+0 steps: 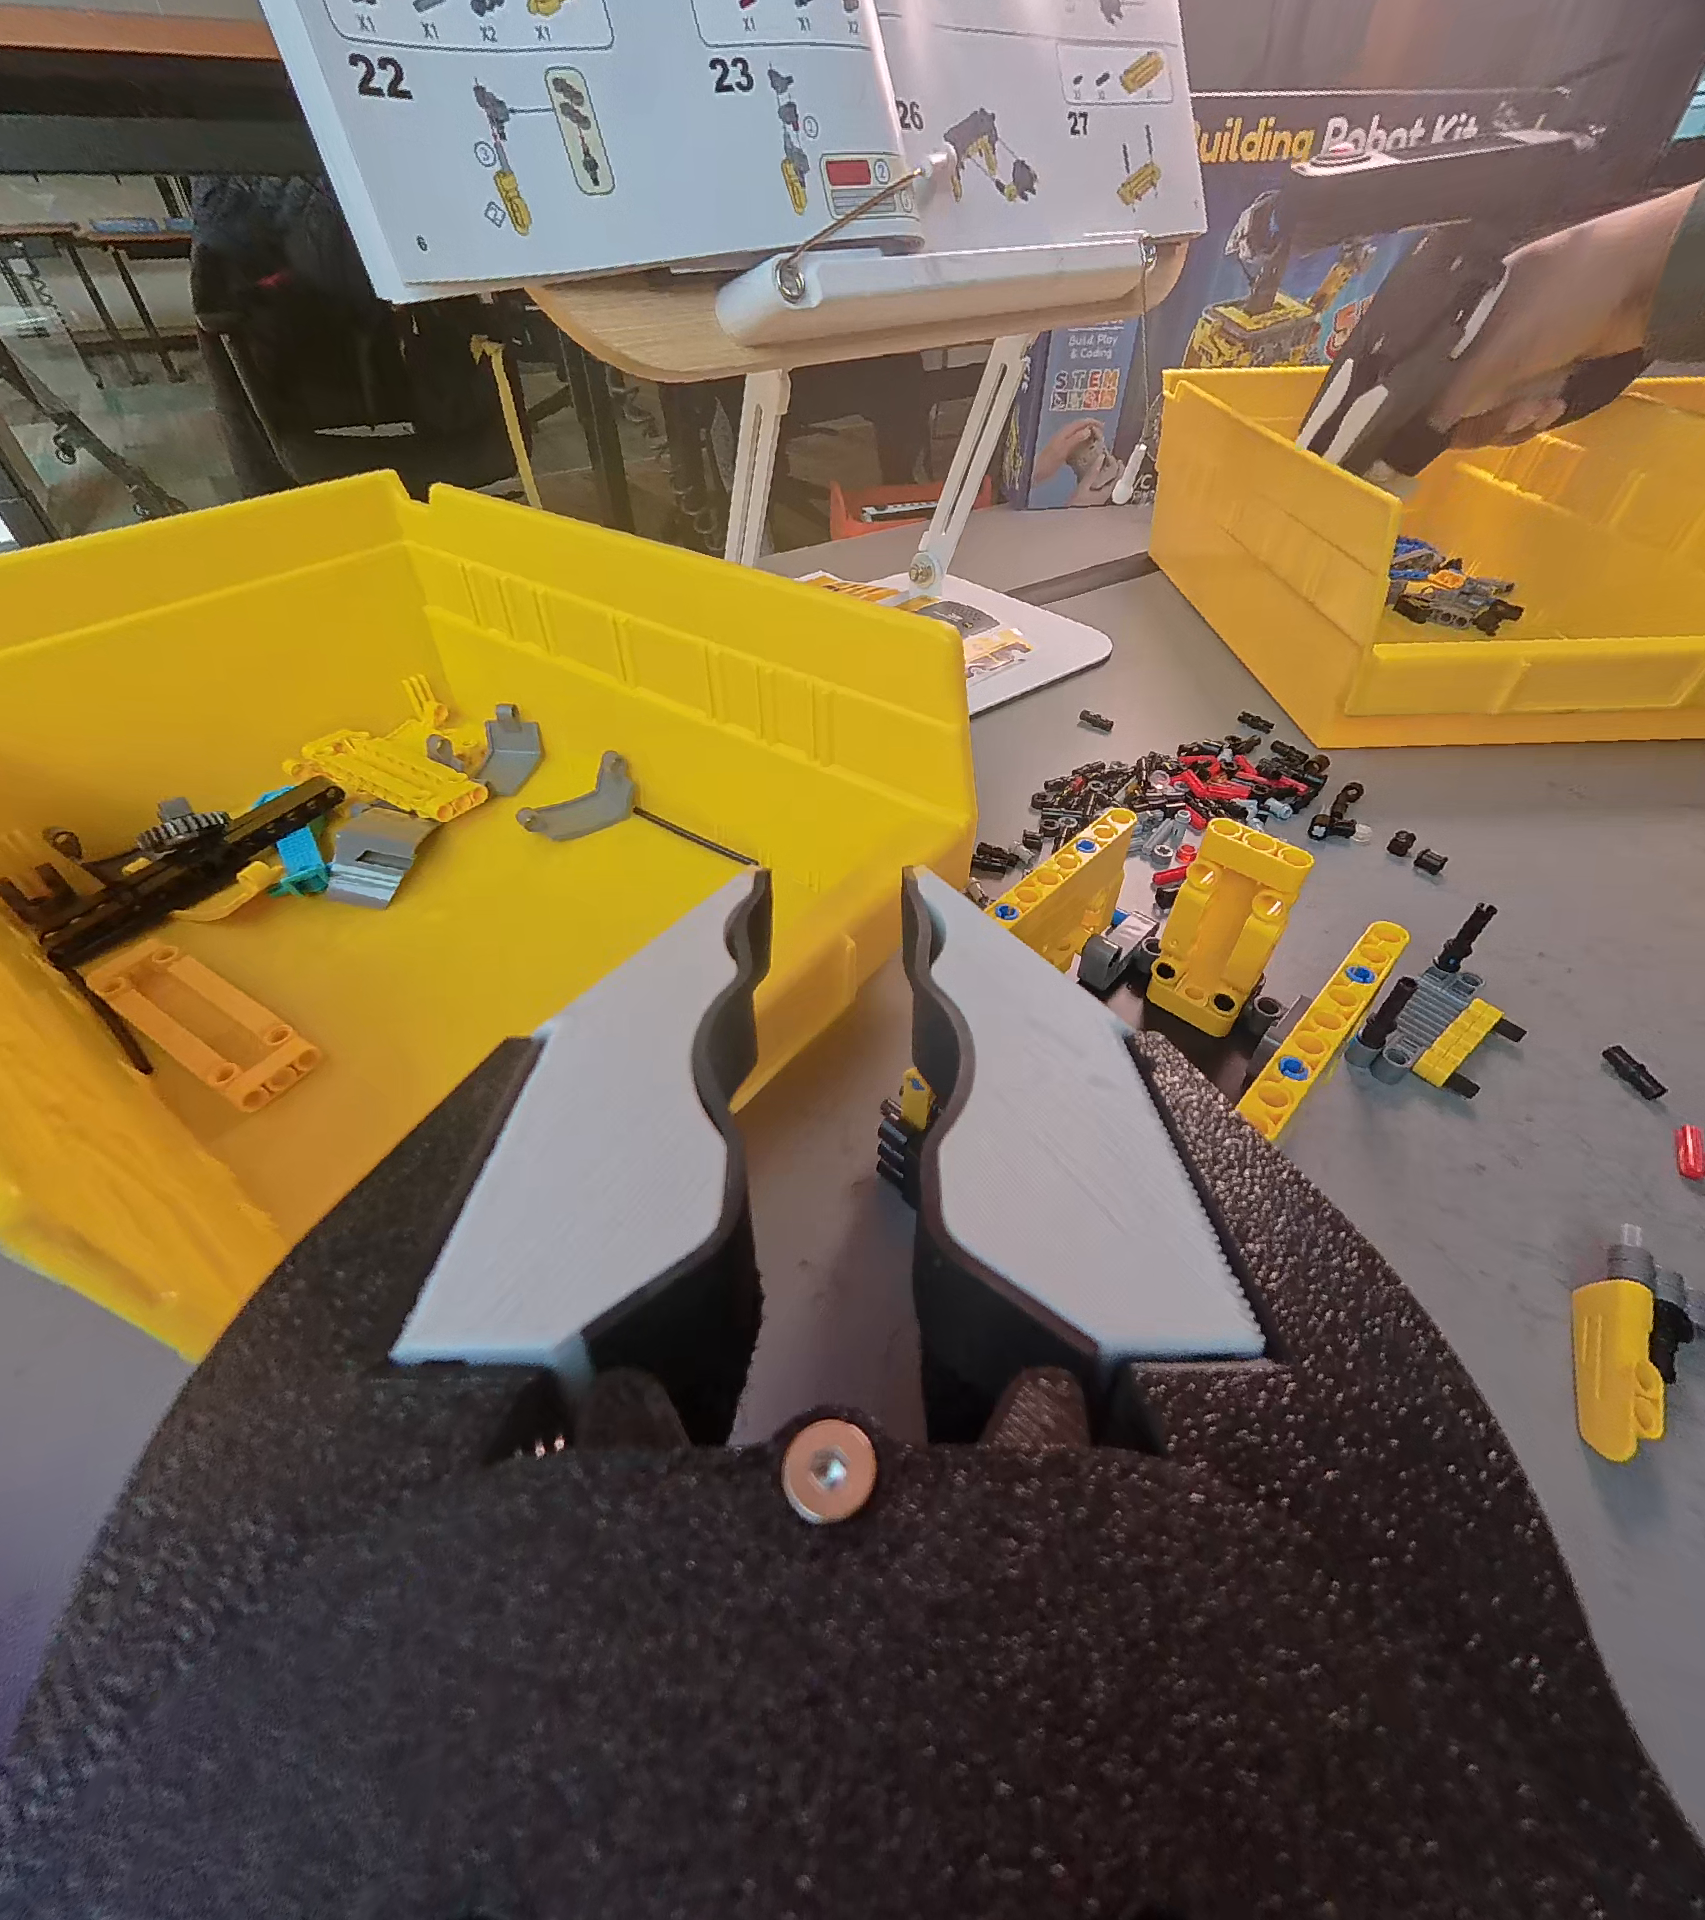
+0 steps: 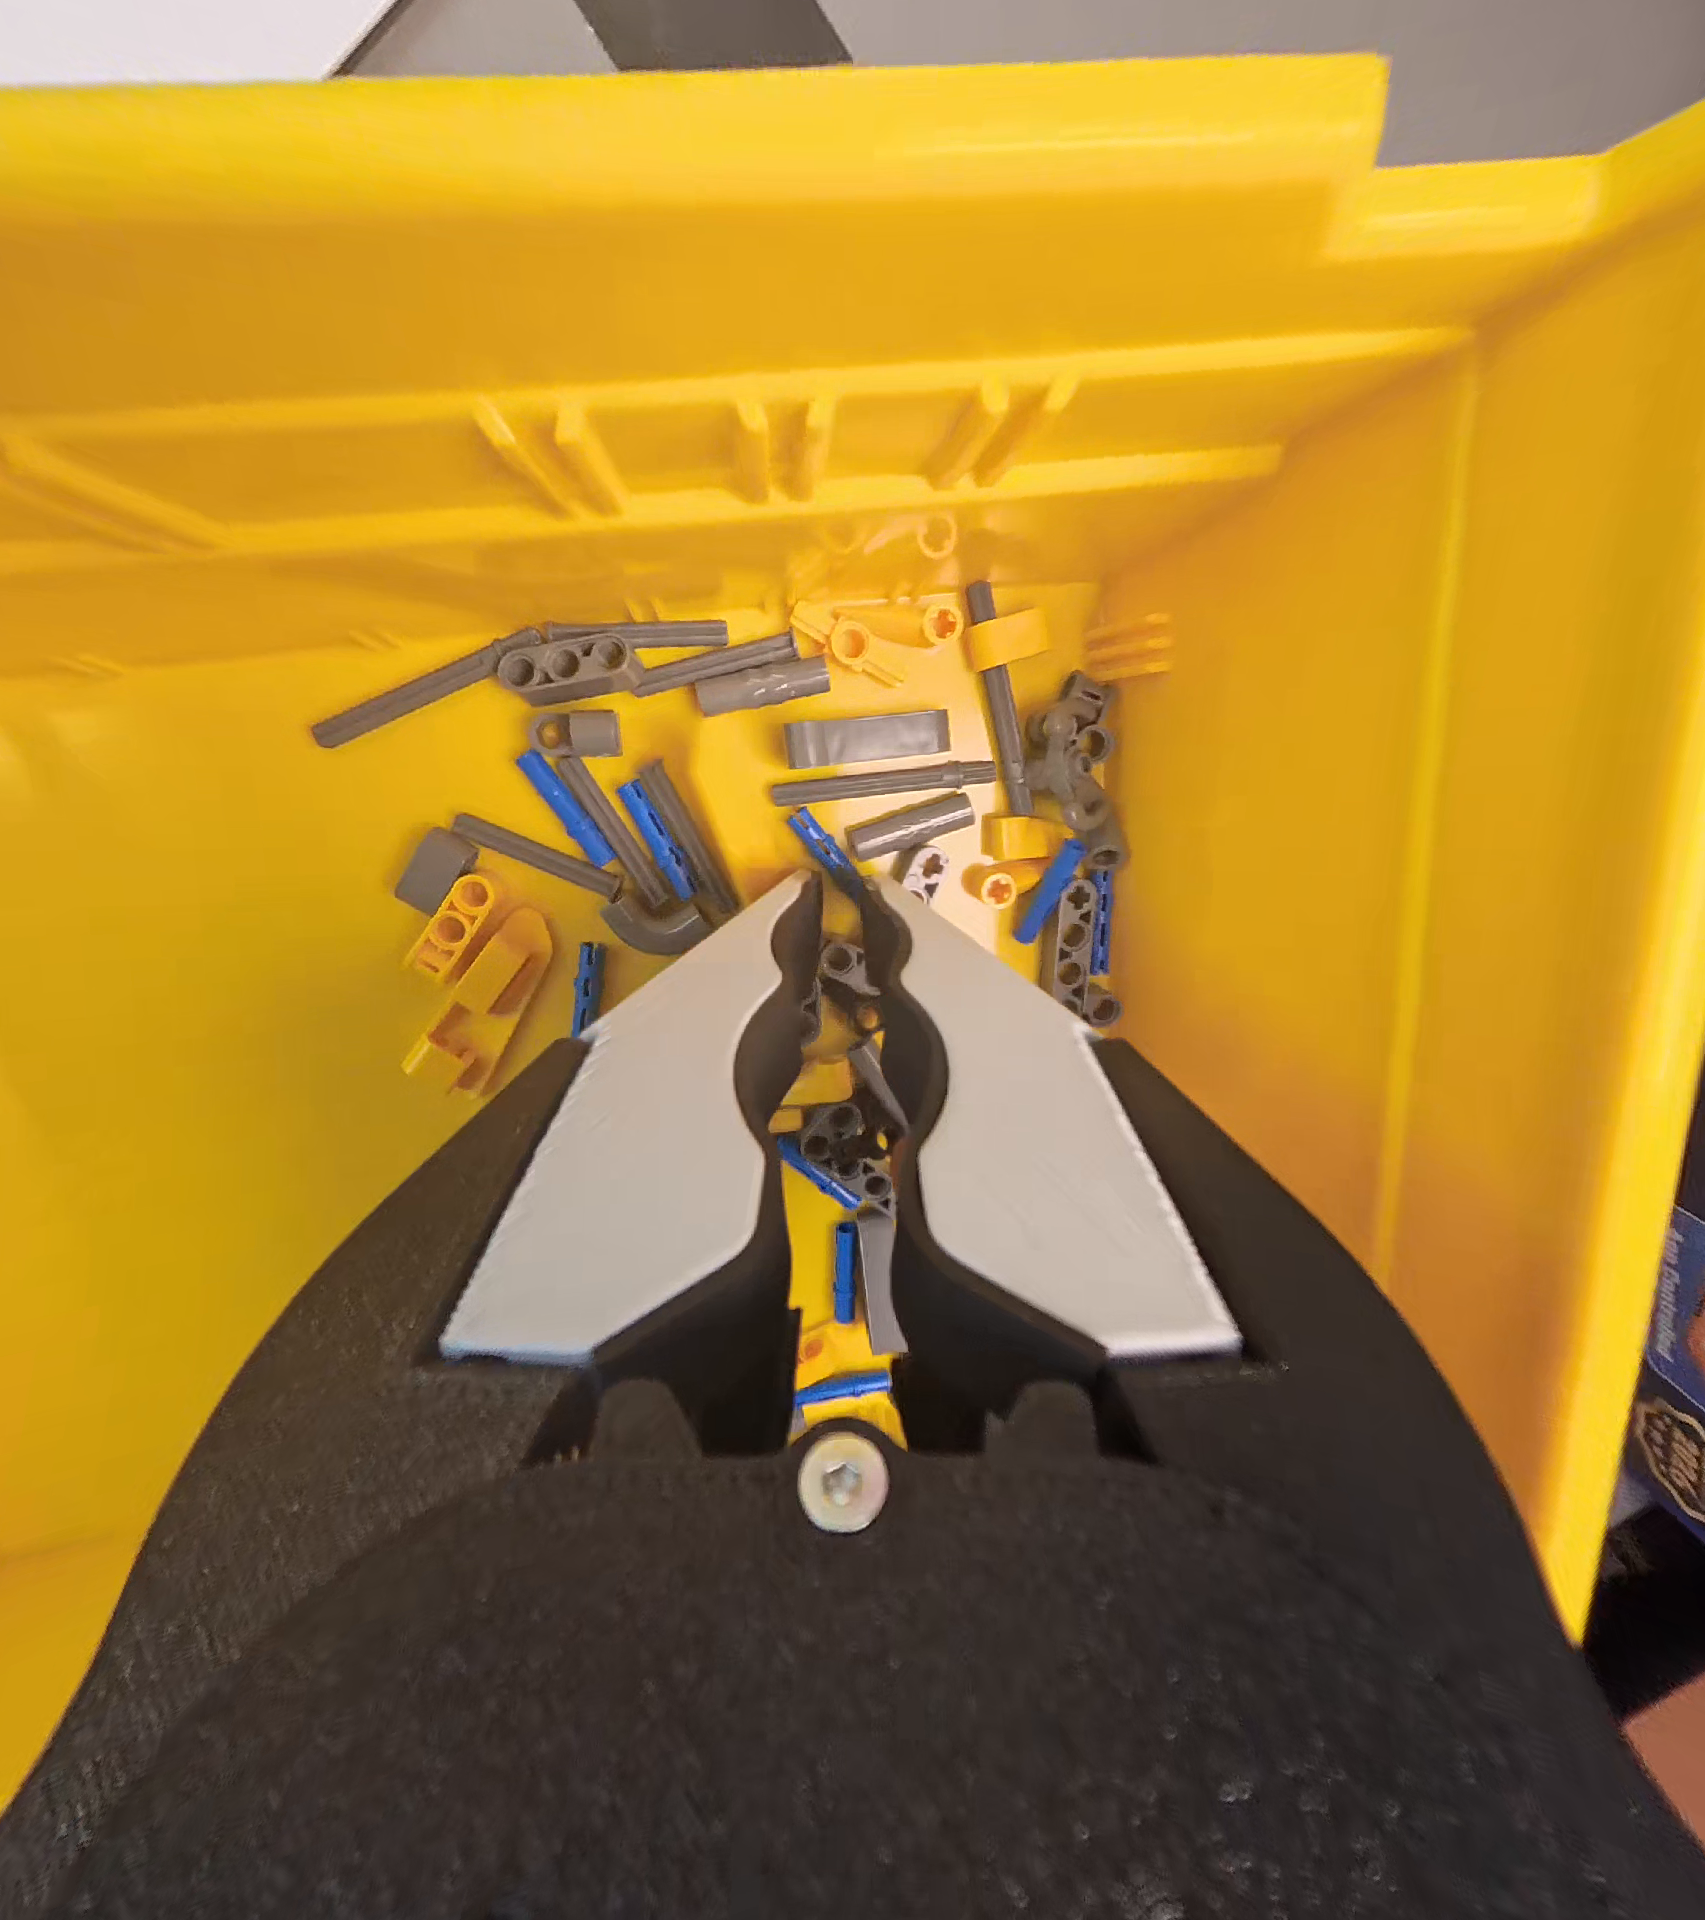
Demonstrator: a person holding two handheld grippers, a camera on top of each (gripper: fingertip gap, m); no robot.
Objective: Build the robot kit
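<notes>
The left gripper (image 1: 835,904) is hovering in the middle of the frame with its claw standing apart and nothing between the fingers. Its tips are hanging over the near corner of a yellow bin (image 1: 619,623) that is filling the left half of the view. Inside that bin a black beam assembly (image 1: 193,852), a grey curved piece (image 1: 578,805) and an orange frame (image 1: 204,1023) are lying loose.

To the right of the fingers, parts are sitting on the grey table (image 1: 1450,1195): a pile of small pins (image 1: 1201,779), a yellow block (image 1: 1227,935), a long yellow beam (image 1: 1326,1023), and lower right a yellow-and-grey subassembly (image 1: 1627,1340). An open instruction booklet (image 1: 671,135) is resting on a stand (image 1: 931,291) at the top.

In the right wrist view, the right gripper (image 2: 832,891) is reaching down into a second yellow bin (image 2: 619,260). Its tips are drawn almost together right at a blue pin (image 2: 820,844) in the centre of the frame. Whether they are actually pinching it, I cannot tell. Grey axles (image 2: 879,784), a grey elbow (image 2: 656,925) and yellow connectors (image 2: 474,935) are lying scattered around those tips.
</notes>
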